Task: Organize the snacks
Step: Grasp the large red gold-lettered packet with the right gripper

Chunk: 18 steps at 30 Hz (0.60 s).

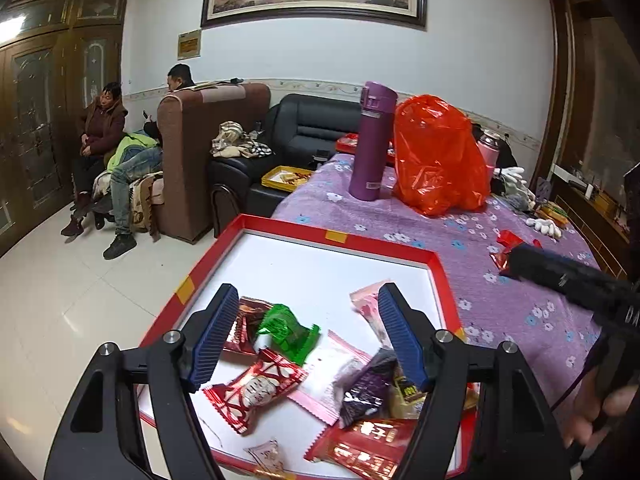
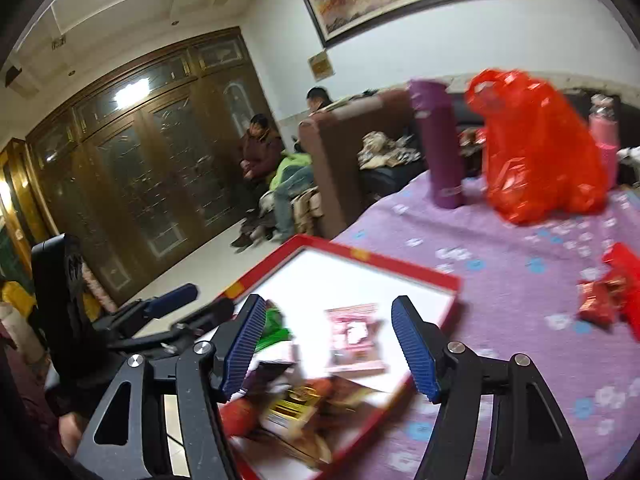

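Observation:
A red-rimmed tray with a white floor lies on the purple flowered tablecloth. In it lie several wrapped snacks: a green one, a red-and-white candy, a pink packet, a dark purple packet and a red packet. My left gripper hovers open above them with nothing between its blue pads. My right gripper is open too, over the tray's near right part, above the pink packet. Loose red snacks lie on the cloth to the right.
A purple flask, a red plastic bag and a pink bottle stand at the back of the table; white gloves lie to their right. The tray overhangs the table's left edge. Two people sit on sofas at the far left.

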Tool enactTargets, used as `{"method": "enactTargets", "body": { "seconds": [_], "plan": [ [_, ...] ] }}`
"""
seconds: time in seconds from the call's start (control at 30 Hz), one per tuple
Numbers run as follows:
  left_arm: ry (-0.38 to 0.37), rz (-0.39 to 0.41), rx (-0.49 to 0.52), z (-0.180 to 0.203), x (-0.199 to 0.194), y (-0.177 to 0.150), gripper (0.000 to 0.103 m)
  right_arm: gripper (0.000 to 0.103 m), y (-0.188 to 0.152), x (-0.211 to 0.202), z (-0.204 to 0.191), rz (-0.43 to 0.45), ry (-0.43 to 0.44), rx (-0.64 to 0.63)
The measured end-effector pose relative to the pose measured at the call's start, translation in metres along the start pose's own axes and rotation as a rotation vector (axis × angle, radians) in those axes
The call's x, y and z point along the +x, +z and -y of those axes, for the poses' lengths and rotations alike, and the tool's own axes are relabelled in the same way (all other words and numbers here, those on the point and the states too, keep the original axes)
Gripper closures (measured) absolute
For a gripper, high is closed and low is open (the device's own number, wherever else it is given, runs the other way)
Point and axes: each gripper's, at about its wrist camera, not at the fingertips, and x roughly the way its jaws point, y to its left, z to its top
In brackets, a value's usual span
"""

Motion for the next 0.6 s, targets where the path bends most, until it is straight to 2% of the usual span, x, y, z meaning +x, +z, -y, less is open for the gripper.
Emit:
{"method": "enactTargets", "body": {
  "seconds": [0.1,0.2,0.27,0.43,0.6],
  "plan": [
    [-0.029,-0.002,0.015,0.011,-0.004,0.001,0.031,0.034,0.003,-0.024,0.030,0.042,-0.085,0.026],
    [-0.060,-0.001,0.057,0.032,-0.006,0.005,0.030,0.032,0.007,-0.054,0.080,0.084,-0.173,0.122],
    [-0.078,-0.001,0.091,0.049,-0.007,0.006,0.025,0.026,0.008,-0.067,0.114,0.086,-0.225,0.183],
    [-0.137,-0.029,0.154,0.092,-0.003,0.003,0.024,0.025,-0.002,-0.087,0.196,0.047,-0.383,0.300],
    [-0.173,-0.084,0.236,0.131,0.003,-0.004,0.024,0.025,-0.013,-0.081,0.268,-0.060,-0.439,0.500]
  ]
}}
